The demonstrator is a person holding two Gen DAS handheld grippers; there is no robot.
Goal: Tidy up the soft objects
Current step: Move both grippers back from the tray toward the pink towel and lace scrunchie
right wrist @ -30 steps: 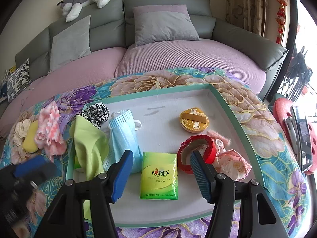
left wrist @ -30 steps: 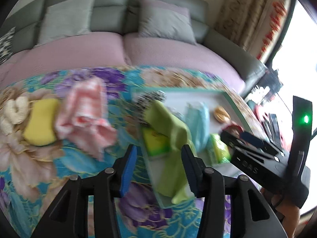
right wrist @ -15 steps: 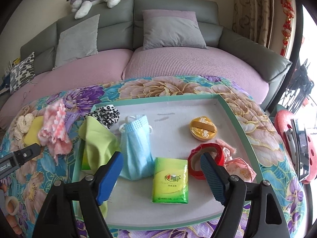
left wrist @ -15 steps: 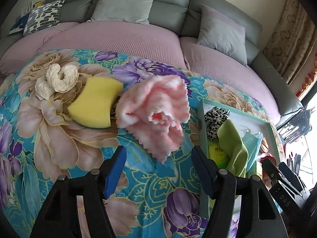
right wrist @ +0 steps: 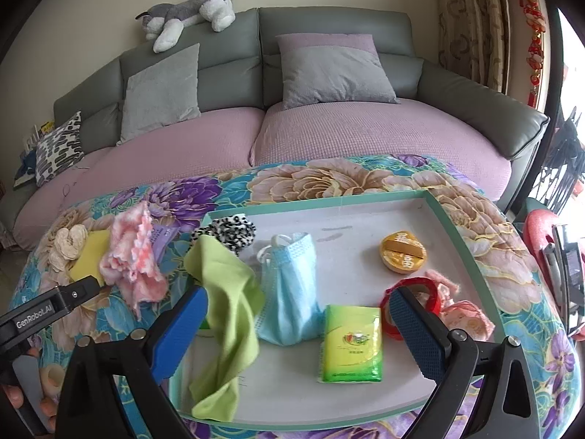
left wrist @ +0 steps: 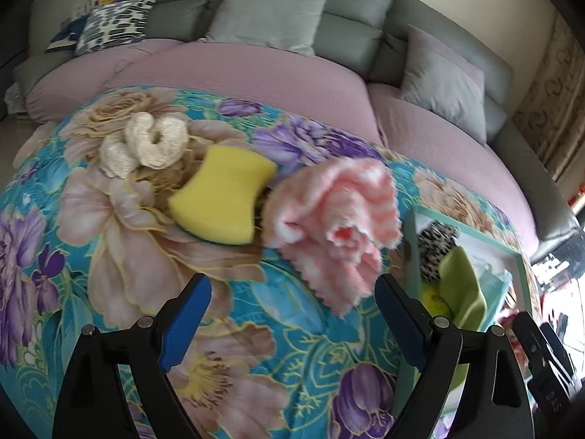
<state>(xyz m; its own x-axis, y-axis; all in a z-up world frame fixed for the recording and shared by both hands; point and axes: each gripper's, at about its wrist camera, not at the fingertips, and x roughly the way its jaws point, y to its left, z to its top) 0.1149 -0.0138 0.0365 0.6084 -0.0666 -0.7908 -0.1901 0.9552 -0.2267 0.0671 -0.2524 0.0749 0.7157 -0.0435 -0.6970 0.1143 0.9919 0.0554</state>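
My left gripper is open and empty, just short of a pink fluffy cloth on the floral tablecloth. A yellow sponge and a cream scrunchie lie left of the cloth. My right gripper is open and empty over a green-rimmed white tray. The tray holds a green cloth draped over its left rim, a blue face mask, a leopard scrunchie, a green tissue pack and a pink cloth at the right.
A red tape roll and a round gold tin also sit in the tray. A grey sofa with a pink cover and cushions stands behind the table. The left gripper's body shows at the left of the right wrist view.
My left gripper has swung left from the tray to the pink cloth and opened wider. My right gripper has pulled back a little and opened wider.
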